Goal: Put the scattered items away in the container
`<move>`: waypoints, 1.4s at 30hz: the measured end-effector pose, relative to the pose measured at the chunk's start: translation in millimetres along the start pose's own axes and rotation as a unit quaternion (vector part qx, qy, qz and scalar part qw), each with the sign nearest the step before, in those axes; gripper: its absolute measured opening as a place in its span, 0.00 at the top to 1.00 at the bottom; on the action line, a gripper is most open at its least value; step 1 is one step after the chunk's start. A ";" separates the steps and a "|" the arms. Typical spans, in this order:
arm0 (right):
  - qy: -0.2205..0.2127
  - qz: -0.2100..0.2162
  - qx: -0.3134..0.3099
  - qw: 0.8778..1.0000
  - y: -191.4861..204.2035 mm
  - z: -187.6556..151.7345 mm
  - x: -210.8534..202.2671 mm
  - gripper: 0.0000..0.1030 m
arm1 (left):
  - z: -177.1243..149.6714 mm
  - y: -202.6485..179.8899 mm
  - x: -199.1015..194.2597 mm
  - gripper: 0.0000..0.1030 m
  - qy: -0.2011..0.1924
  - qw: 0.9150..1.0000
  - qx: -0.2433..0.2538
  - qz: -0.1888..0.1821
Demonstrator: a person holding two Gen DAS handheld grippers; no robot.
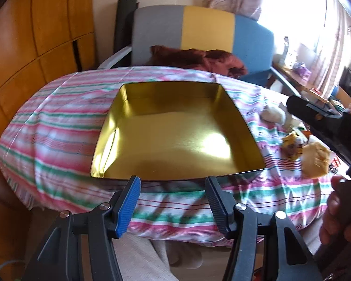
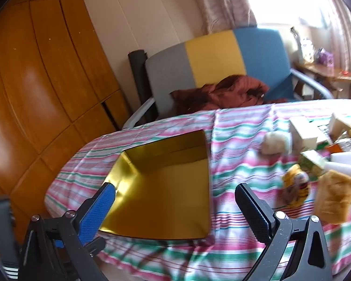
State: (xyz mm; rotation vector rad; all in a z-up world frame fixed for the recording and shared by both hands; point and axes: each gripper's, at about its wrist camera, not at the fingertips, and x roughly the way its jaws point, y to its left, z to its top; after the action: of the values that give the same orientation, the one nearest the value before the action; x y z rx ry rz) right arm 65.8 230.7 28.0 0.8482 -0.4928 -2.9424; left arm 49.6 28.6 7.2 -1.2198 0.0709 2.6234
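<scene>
- A big gold tin sits on a table with a striped cloth in pink, green and white. The tin has nothing inside.
- The left gripper hangs just in front of the near edge of the tin. Its two fingers are partly apart — there is nothing between them but the cloth below.
- The right gripper is spread very wide over the near right corner of the tin. It holds nothing.
- In the left wrist view, the right gripper shows as a black shape at the right edge, with the person's hand under it.
- The scattered things lie on the cloth to the right of the tin, all outside it.
- A pale fluffy lump is the closest to the tin's far right corner.
- A yellow and purple toy lies nearer to us. It is too blurry to name.
- A tan, bread-like chunk sits just right of that toy.
- More small boxes are piled farther right — white, cream and green ones.
- Behind the table is a chair in grey, yellow and blue, with a dark red cloth heaped on its seat.
- A wooden wardrobe stands on the left.
</scene>
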 end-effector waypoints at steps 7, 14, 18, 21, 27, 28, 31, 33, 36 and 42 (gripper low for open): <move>-0.043 -0.050 -0.003 0.998 -22.8 -3.9 -21.4 0.01 | -3.5 -7.2 5.7 0.43 0.026 0.999 0.002 -0.031; -0.052 -0.102 0.062 0.991 -77.5 -15.1 -48.4 0.17 | -8.8 -38.0 15.3 0.43 0.055 0.994 0.061 -0.071; -0.051 -0.155 0.100 0.981 -111.5 -29.8 -62.4 0.17 | -1.3 -67.5 25.2 0.43 0.059 0.990 0.107 -0.073; -0.044 -0.192 0.127 0.972 -135.2 -39.6 -69.1 0.20 | 9.7 -88.8 30.3 0.43 0.047 0.988 0.123 -0.080; -0.025 -0.230 0.156 0.960 -172.2 -49.2 -67.9 0.37 | 29.6 -135.6 43.2 0.43 0.031 0.984 0.154 -0.086; -0.024 -0.232 0.154 0.960 -175.3 -49.1 -66.5 0.37 | 32.3 -143.6 46.7 0.43 0.032 0.983 0.157 -0.086; -0.012 -0.220 0.149 0.964 -180.0 -47.4 -54.9 0.37 | 37.0 -156.9 52.4 0.43 0.033 0.983 0.159 -0.089; 0.000 -0.215 0.143 0.966 -181.0 -47.0 -44.2 0.37 | 39.4 -162.5 57.1 0.43 0.034 0.983 0.160 -0.089; 0.010 -0.217 0.130 0.967 -182.4 -46.9 -30.2 0.37 | 43.5 -168.6 64.1 0.43 0.032 0.982 0.163 -0.086; 0.015 -0.215 0.138 0.967 -194.8 -51.6 -20.6 0.46 | 54.7 -187.0 76.7 0.43 0.018 0.980 0.171 -0.102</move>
State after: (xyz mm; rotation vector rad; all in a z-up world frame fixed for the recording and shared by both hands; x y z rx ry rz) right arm 119.9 403.1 -63.5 1.1601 -0.8269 -3.2895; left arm 6.6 233.2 -4.4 -1.0911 0.3675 2.2937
